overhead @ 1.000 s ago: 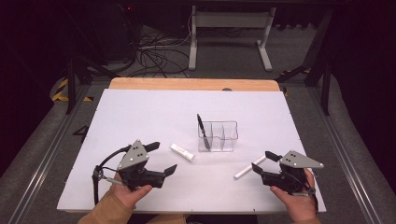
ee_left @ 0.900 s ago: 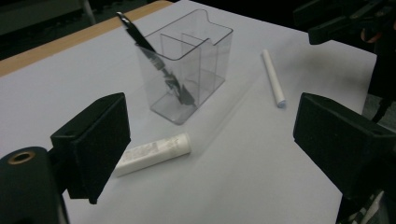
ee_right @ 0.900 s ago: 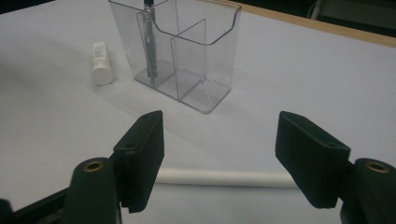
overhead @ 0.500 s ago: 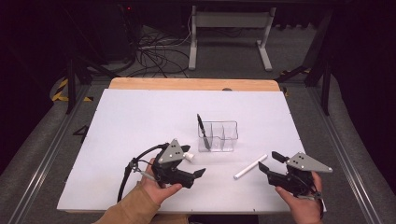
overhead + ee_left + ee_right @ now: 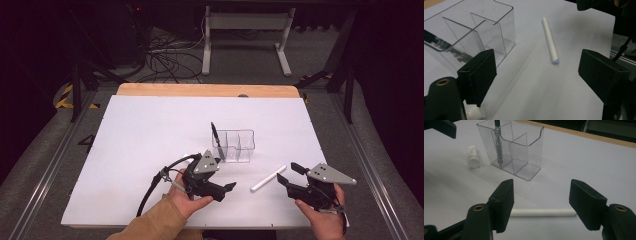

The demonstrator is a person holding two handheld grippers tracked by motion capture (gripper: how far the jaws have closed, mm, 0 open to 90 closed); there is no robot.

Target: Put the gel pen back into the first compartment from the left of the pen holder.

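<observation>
The clear three-compartment holder [image 5: 234,145] stood near the middle of the white sheet [image 5: 150,130], and one black pen [image 5: 215,134] already leaned upright in its left end compartment, so by the look of it one item was stowed and two were left. The long white stick [image 5: 268,178] lay flat on the sheet, to the right of the holder and in front of it, well apart from it. In the right gripper view that stick [image 5: 541,212] lay crosswise just beyond the two black jaws, which stood apart with nothing pinched between them. The short white tube [image 5: 473,156] lay on the sheet just beside the holder's left end; in the left gripper view its capped end [image 5: 475,113] peeped out under the left-hand jaw at the bottom edge, not gripped. The left gripper [image 5: 225,189] hovered low over the sheet in front of the holder, pointing toward the right, held from below by a hand with a tan sleeve [image 5: 150,225]; its jaws had just been closing a little yet stood wide, with only bare sheet between them. The right gripper [image 5: 290,174] pointed left toward the stick's near end, its pads spread and touching nothing. I judged both pick-ups not yet begun.
</observation>
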